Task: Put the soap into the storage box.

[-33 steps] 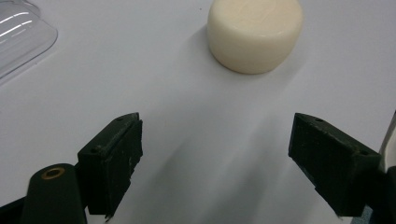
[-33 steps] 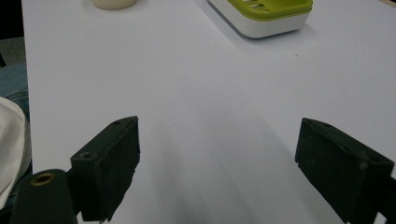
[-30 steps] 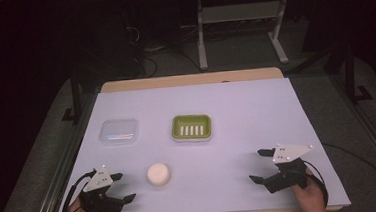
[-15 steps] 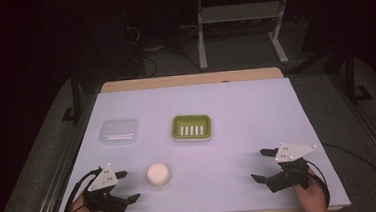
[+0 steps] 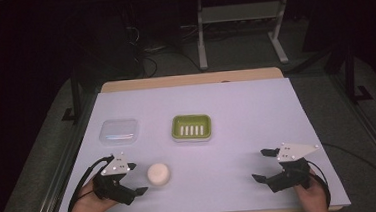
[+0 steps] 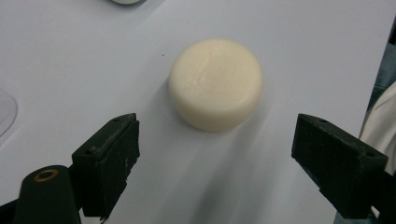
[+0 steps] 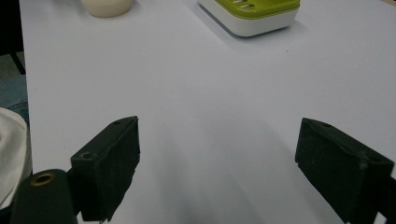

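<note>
Two hand-held black grippers, both spread wide, low over the near edge of the table.

The person's left hand [image 5: 90, 203] holds the black two-jaw left gripper [image 5: 134, 179] with its grey three-cornered top plate at the near left, jaws pointing right and set well apart. The right hand [image 5: 310, 193] holds the matching black right gripper [image 5: 263, 165] at the near right, jaws pointing left, likewise gaping with nothing between them. A dark cable loops from each gripper around its wrist.
</note>
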The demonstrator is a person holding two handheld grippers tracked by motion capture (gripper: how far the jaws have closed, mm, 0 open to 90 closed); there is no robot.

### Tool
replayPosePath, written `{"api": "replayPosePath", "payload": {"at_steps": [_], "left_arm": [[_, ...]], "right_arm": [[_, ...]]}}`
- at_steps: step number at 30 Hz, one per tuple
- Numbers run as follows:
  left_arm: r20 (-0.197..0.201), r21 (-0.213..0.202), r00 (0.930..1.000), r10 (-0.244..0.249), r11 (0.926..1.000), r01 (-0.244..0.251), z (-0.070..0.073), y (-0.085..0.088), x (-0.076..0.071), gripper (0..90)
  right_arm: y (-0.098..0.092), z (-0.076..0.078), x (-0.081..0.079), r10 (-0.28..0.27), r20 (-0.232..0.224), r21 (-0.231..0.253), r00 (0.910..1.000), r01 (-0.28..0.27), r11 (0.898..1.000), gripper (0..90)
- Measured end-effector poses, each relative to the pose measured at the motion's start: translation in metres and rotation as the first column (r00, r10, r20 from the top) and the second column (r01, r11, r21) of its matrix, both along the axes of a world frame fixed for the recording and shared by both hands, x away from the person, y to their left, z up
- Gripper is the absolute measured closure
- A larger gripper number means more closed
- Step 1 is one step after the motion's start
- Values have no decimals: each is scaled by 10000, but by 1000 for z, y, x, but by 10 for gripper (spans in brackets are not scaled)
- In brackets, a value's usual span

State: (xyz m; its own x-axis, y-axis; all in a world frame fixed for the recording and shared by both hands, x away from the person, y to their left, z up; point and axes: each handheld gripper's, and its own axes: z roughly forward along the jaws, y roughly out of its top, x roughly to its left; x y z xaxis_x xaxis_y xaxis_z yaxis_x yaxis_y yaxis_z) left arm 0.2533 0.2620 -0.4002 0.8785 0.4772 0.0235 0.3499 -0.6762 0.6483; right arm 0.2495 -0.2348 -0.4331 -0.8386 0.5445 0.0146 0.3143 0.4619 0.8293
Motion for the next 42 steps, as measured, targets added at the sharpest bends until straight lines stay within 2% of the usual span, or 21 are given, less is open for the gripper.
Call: {"api": "replayPosePath", "payload": {"at_steps": [3,4,7,12,13,18,24,28,32,36,39,42], "left_arm": [[-141,-9,9997,-210,9998,210,4,-7,4,144],[-144,130,9993,-347,9993,349,6,-11,5,144],[-49,341,9991,-413,9986,414,9,-18,8,145],[52,296,9989,-473,9984,472,12,-24,13,145],[-24,173,9991,-421,9990,422,11,-25,14,145],[-235,414,9975,-660,9969,670,6,-32,17,145],[-116,548,9978,-652,9963,658,1,-37,19,144],[-173,605,9970,-749,9953,758,-2,-41,20,145],[-172,969,9965,-817,9918,830,-7,-47,21,146],[-24,1071,9972,-752,9914,750,-10,-49,22,145],[-169,1030,9970,-752,9917,765,-13,-51,24,145],[-217,1169,9964,-817,9896,837,-16,-53,25,145]], "right_arm": [[0,0,0,-8,-13,5,10000,8,10000,131],[-1,0,0,-19,1,10,10000,19,10000,131],[-2,0,0,-22,-2,31,10000,22,10000,131],[-2,0,0,-53,-8,53,10000,53,10000,131],[-2,0,0,-47,-6,51,10000,47,10000,131],[-3,1,1,-25,15,26,10000,25,10000,131],[-1,2,0,104,90,54,9999,-104,9999,131],[2,2,0,224,69,33,9997,-225,9997,131],[3,2,0,352,98,17,9993,-352,9994,131],[3,2,0,378,58,31,9993,-378,9993,131],[3,2,0,388,56,28,9992,-388,9992,131],[3,2,1,398,39,29,9992,-398,9992,131]]}}
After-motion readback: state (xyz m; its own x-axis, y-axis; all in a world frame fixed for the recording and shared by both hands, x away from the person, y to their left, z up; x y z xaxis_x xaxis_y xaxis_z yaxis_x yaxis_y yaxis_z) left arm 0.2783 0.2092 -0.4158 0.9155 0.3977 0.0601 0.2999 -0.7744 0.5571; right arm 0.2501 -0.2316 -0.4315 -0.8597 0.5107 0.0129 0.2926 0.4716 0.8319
